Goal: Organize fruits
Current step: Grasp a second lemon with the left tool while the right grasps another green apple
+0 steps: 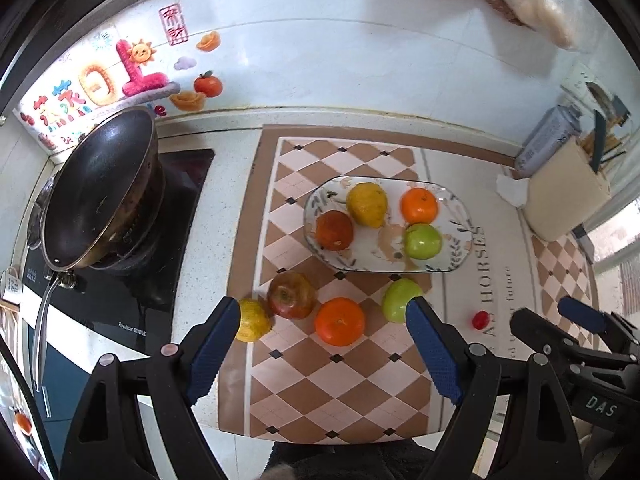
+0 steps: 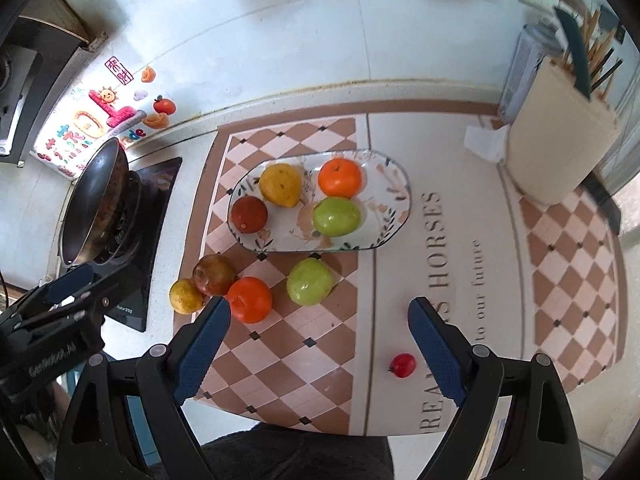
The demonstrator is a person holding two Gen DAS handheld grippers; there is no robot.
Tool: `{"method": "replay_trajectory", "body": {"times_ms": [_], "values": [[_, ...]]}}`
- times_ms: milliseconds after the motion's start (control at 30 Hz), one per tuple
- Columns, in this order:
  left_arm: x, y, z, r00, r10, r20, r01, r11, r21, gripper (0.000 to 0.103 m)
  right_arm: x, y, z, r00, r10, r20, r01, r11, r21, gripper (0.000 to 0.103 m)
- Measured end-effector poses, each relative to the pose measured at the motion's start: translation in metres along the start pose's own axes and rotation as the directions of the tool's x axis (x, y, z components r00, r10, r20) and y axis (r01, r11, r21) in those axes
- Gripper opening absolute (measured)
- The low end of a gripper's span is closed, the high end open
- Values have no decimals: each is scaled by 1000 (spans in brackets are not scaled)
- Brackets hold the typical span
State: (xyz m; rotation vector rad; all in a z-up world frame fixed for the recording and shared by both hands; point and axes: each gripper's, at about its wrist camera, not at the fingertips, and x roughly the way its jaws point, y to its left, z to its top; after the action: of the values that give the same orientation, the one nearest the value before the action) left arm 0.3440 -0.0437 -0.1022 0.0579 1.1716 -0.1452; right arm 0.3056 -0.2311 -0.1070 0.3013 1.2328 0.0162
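An oval patterned plate (image 1: 460, 204) (image 2: 396, 200) holds a yellow pear, an orange, a dark red fruit and a green apple. In front of it on the checked mat lie a yellow fruit (image 1: 254, 320) (image 2: 185, 296), a red apple (image 1: 291, 294) (image 2: 214, 274), an orange (image 1: 340, 321) (image 2: 250, 299) and a green apple (image 1: 398, 299) (image 2: 310, 281). A small red fruit (image 1: 479, 319) (image 2: 403, 365) lies apart to the right. My left gripper (image 1: 324, 312) hangs open above the loose row. My right gripper (image 2: 320, 312) is open too, empty, above the mat.
A black wok (image 1: 100, 188) (image 2: 96, 204) sits on a stove at the left. A cream utensil holder (image 1: 568, 192) (image 2: 560, 140) and a can stand at the back right by a crumpled tissue. A white tiled wall with stickers runs behind the counter.
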Motion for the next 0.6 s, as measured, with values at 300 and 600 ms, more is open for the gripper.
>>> {"method": "replay_trajectory", "body": {"times_ms": [300, 600], "values": [[58, 54, 0, 987, 125, -101, -134, 987, -89, 103, 98, -2, 0, 987, 70, -145, -65, 997, 43, 92], [131, 98, -10, 948, 126, -291, -180, 970, -166, 103, 204, -10, 2, 954, 115, -277, -76, 986, 145, 86]]}}
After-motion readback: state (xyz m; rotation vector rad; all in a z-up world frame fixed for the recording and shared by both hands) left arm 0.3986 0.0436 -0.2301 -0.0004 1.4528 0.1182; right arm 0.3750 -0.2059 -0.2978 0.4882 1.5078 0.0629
